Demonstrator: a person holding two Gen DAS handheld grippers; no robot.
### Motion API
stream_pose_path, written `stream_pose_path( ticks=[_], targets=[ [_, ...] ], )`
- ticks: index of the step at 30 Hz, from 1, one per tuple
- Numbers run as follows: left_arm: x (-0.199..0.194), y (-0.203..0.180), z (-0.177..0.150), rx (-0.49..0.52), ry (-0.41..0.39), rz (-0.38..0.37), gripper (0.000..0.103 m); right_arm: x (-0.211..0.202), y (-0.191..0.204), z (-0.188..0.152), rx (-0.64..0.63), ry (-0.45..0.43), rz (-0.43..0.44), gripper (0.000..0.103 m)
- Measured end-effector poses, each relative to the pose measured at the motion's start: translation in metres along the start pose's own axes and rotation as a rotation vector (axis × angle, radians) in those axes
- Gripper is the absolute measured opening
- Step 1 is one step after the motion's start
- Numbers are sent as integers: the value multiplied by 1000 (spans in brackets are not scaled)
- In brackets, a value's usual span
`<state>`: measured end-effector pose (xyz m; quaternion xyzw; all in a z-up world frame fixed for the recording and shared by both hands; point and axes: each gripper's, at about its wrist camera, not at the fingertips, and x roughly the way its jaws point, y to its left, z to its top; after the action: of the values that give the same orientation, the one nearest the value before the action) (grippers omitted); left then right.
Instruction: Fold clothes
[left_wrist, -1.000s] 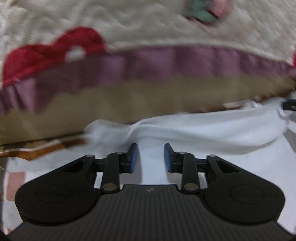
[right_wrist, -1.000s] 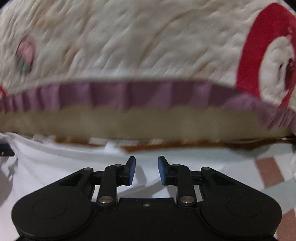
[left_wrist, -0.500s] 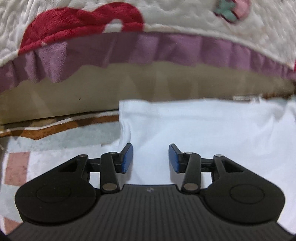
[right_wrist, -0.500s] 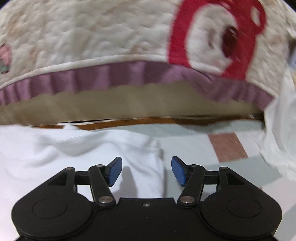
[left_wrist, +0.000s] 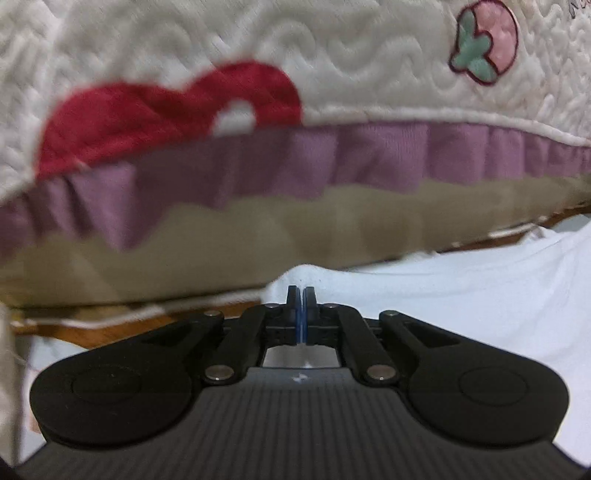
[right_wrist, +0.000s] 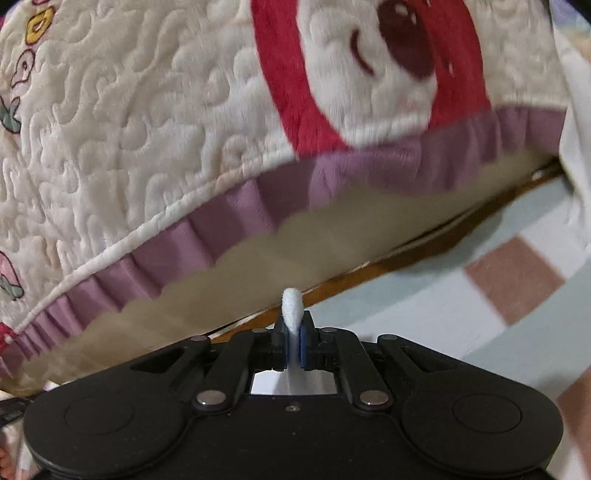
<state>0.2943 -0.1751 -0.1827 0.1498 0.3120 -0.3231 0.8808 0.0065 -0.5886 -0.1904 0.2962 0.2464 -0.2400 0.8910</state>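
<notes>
A white garment (left_wrist: 461, 306) lies on the checked bedding and stretches to the right in the left wrist view. My left gripper (left_wrist: 302, 295) is shut on the garment's far edge, with a small bump of cloth rising just past the fingertips. My right gripper (right_wrist: 293, 325) is shut on a pinched fold of the same white garment (right_wrist: 291, 306), which sticks up between the blue pads. The rest of the garment is hidden under the right gripper's body.
A quilted cream blanket (left_wrist: 332, 55) with red patches and a purple frill hangs just ahead of both grippers; it also shows in the right wrist view (right_wrist: 147, 129). Checked pale blue and pink bedding (right_wrist: 480, 295) lies to the right. A brown edge (right_wrist: 406, 266) runs under the blanket.
Both grippers have gone from open to shut on the white garment's edge. The right gripper has swung so the garment is out of its view apart from the pinched fold.
</notes>
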Motion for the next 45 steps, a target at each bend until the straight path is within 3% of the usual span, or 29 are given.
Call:
stream_pose_path(
  ticks=[5,7,9,11,13,15,17,21,25,26,29,34,38,42,45],
  targets=[
    [5,-8,-12,22,4,111,3,7,9,6,-122,42,-95,7],
    [-7,-12,-15,40,-1,144,11,12,15,6,-152,71,-151,12],
    [-26,-13,-18,33,-5,139,32,9,15,4,-122,71,-221,36],
    [-49,-13,-25,-1,-3,71,34,5,15,4,-53,63,-236,54],
    [-69,-11,-35,-35,12,-23,34,1,15,6,38,47,-208,53],
    [-83,-13,-50,-55,50,-107,34,-10,25,3,43,29,-145,53],
    [-89,-17,-68,-47,110,-124,34,-19,39,-4,-2,52,-95,53],
    [-109,-8,-97,-42,179,-72,36,-43,71,-35,-173,152,-46,52],
    [-129,11,-126,-40,233,32,51,-97,91,-88,-496,64,-262,52],
    [-133,15,-133,-38,246,54,54,-109,87,-100,-508,52,-307,52],
    [-143,33,-132,-147,260,21,54,-138,65,-117,-376,80,-340,52],
    [-145,38,-132,-159,261,-4,52,-158,46,-143,-262,191,-344,56],
    [-150,45,-138,-256,281,-78,52,-166,45,-159,-416,189,-499,55],
    [-158,43,-135,-280,244,-188,50,-176,52,-157,-366,176,-601,57],
    [-170,36,-130,-299,179,-324,50,-191,37,-153,-185,197,-545,57]
  ],
)
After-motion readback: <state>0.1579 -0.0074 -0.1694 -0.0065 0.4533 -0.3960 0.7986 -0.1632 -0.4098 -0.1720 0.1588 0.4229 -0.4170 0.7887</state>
